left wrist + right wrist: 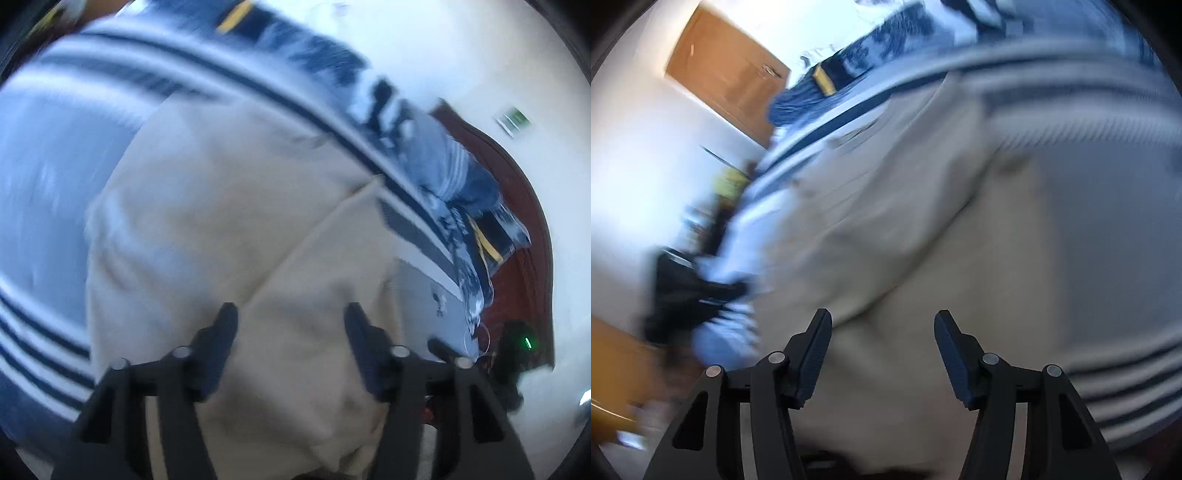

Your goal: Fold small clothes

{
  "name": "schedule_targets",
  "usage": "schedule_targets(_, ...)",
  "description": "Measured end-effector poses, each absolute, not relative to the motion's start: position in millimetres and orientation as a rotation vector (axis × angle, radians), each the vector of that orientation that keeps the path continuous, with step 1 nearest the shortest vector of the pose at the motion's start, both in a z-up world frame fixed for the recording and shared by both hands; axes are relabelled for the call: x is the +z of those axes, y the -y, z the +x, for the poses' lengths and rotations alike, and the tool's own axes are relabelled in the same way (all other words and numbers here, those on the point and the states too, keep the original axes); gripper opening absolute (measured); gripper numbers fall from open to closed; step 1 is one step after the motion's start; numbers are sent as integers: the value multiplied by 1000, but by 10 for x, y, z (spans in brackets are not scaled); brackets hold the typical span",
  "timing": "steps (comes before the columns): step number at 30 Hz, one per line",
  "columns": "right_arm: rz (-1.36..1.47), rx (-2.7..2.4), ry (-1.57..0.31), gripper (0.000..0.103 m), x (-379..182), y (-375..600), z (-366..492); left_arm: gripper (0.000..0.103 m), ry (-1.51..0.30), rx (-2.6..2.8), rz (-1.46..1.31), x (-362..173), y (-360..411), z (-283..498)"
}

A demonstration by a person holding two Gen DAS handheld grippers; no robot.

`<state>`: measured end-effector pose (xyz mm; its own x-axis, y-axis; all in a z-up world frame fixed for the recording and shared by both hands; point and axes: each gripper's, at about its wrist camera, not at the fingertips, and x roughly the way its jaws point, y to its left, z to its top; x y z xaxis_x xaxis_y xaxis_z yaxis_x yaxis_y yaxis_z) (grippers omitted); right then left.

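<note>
A beige garment point(236, 221) lies spread on a bed with a grey and navy striped cover point(48, 155). My left gripper point(290, 314) is open, its two black fingers held just above the garment's near part, holding nothing. In the right wrist view the same beige garment point(923, 229) fills the middle, lying on the striped cover point(1089, 155). My right gripper point(882, 319) is open and empty just above the cloth. Both views are blurred by motion.
A dark red wooden bed frame point(524, 229) runs along the right of the left wrist view, with blue patterned bedding point(469, 236) beside it. A white wall point(480, 55) is behind. In the right wrist view an orange-brown door point(727, 81) and the other black gripper point(687, 288) show at left.
</note>
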<state>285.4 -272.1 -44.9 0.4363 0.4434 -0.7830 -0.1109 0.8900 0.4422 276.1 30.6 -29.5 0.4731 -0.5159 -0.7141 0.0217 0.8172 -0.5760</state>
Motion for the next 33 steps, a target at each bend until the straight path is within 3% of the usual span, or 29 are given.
schedule_targets(8, 88, 274, -1106, 62, -599, 3336, 3669, 61, -1066, -440, -450, 108, 635, 3548)
schedule_targets(12, -84, 235, -1106, 50, -1009, 3382, 4008, 61, -1148, -449, -403, -98, 1044, 4125)
schedule_targets(20, -137, 279, -945, 49, -1268, 3129, 4128, 61, -1290, -414, -317, -624, 1733, 5254)
schedule_targets(22, -153, 301, -926, 32, -1258, 3098, 4147, 61, -1302, -422, -295, -689, 1961, 5542)
schedule_targets(26, -107, 319, -908, 28, -1287, 3162, 4170, 61, -1289, -399, -215, -818, 2301, 5970)
schedule_targets(27, -72, 322, -915, 15, -1297, 3189, 4206, 61, -1284, -357, -179, -872, 2351, 6055)
schedule_targets(28, -23, 327, -929, 10, -1281, 3248, 4250, 61, -1292, -323, -168, -945, 2376, 6131)
schedule_targets(30, 74, 351, -928, 9, -1233, 3372, 4274, 39, -1317, -326, -178, -1049, 2387, 6189)
schedule_targets(31, 126, 367, -930, 8, -1225, 3452, 4280, 10, -1323, -325, -177, -1079, 2392, 6198)
schedule_targets(33, 176, 374, -941, 7, -1245, 3576, 4291, 9, -1327, -348, -211, -1088, 2369, 6220)
